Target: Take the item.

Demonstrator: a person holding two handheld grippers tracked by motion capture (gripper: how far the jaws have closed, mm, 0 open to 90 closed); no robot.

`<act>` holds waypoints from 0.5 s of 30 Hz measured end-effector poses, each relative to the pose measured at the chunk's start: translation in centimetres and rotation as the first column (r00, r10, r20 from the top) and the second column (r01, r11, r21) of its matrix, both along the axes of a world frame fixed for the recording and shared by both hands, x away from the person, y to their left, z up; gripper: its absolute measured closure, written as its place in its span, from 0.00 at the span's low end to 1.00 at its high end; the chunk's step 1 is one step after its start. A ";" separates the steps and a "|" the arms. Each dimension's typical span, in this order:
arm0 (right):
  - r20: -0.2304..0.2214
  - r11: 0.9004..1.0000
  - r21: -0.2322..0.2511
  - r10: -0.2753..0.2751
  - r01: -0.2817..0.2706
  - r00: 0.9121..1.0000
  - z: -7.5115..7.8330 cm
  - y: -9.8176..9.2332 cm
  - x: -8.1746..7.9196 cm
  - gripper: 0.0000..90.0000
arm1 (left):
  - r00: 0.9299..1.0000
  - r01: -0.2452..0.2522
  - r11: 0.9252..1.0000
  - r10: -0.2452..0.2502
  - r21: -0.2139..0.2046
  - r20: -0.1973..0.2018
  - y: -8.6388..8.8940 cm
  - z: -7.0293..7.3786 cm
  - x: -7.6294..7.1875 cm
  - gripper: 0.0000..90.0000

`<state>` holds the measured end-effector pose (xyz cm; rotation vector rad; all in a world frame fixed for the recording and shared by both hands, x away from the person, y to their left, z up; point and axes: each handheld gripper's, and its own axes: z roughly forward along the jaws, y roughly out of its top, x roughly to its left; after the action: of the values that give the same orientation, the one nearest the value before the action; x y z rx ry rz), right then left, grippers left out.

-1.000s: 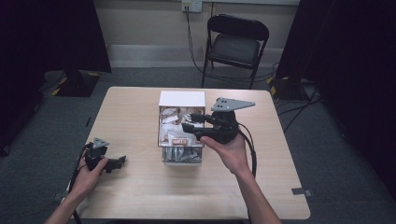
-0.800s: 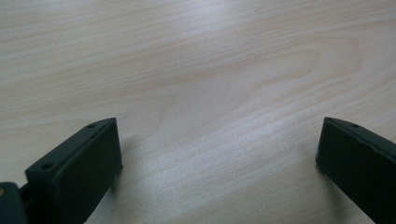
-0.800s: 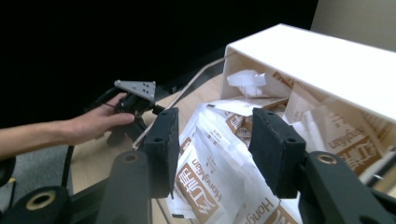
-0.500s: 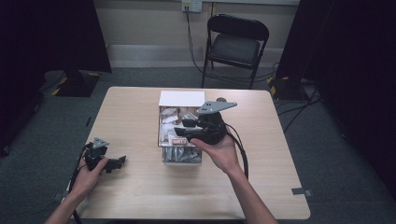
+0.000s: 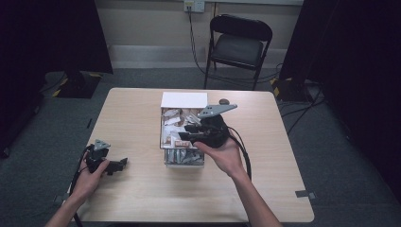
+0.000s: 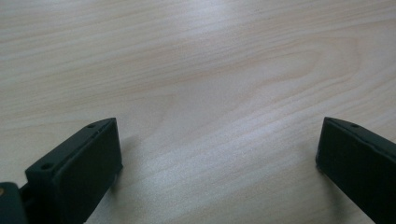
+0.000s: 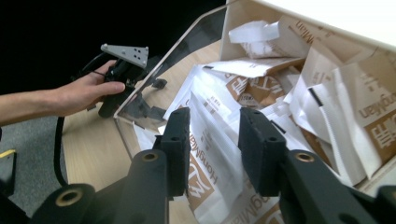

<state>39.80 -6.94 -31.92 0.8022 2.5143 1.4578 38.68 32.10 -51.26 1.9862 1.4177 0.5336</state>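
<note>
Now the right tool [image 7: 212, 144], jaws closing, straddles a crinkly white paper packet [image 7: 210, 135].

A clear-walled box [image 5: 183, 158] with a white lid [image 5: 184, 100] standing open at its far end sits mid-worktop, packed with white and brown paper sachets [image 7: 299, 84] lying crumpled and overlapping at all angles. One long white sachet [image 7: 212, 140] (brown lettering along it, a brown band at its lower end) lies slanted on top of the heap, near the box's front wall.

Packet box [image 5: 183, 134] on wooden table [image 5: 142, 189]
</note>
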 end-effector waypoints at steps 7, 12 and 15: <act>-0.036 0.999 0.011 0.049 -0.048 0.998 -0.2 0.0 -0.1 0.76 | 1.000 0.000 1.000 0.000 -0.001 0.002 0.0 0.0 0.0 0.00; -0.040 0.998 0.000 0.058 -0.058 0.998 -0.3 0.1 -0.2 0.78 | 1.000 0.002 1.000 -0.002 0.001 0.000 0.0 0.0 0.0 0.00; -0.035 0.996 -0.018 0.084 -0.085 0.996 -0.4 0.3 -0.4 0.85 | 1.000 0.002 1.000 -0.002 0.000 0.000 0.0 0.0 -0.1 0.00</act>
<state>39.38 -6.63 -32.31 0.7324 2.6137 1.4539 38.62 32.12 -51.26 1.9877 1.4155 0.5321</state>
